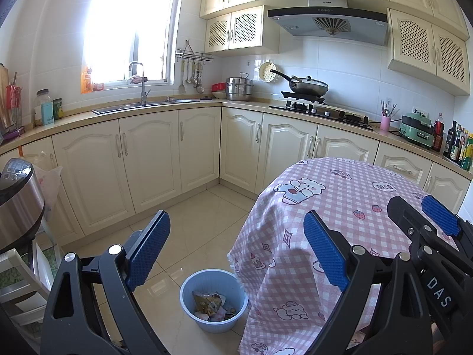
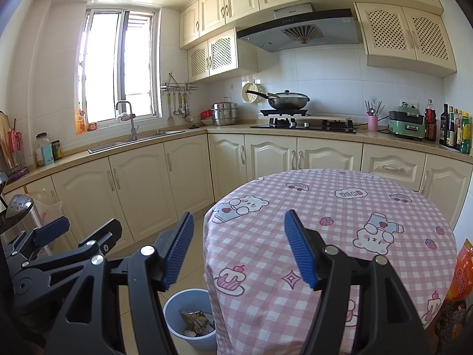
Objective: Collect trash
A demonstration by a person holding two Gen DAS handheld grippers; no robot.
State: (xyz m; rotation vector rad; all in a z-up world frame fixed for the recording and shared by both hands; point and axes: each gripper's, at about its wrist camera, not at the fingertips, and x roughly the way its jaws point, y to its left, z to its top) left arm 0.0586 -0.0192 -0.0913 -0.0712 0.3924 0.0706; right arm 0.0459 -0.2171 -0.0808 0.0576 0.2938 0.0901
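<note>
A light blue trash bin (image 1: 213,299) stands on the floor at the table's left side, with crumpled wrappers (image 1: 208,304) inside; it also shows in the right wrist view (image 2: 189,319). My left gripper (image 1: 236,248) is open and empty, held above the bin and the table's left edge. My right gripper (image 2: 239,248) is open and empty over the round table with the pink checked cloth (image 2: 331,219). An orange snack packet (image 2: 461,269) shows at the table's right edge. The right gripper also shows in the left wrist view (image 1: 425,222).
Cream cabinets line the L-shaped counter (image 1: 165,109) with a sink (image 1: 142,105), a stove and wok (image 1: 307,87), bottles (image 2: 452,130) and a green appliance (image 2: 406,122). A steel rice cooker (image 1: 17,201) stands at the left. Beige tiled floor (image 1: 192,230) lies between the table and cabinets.
</note>
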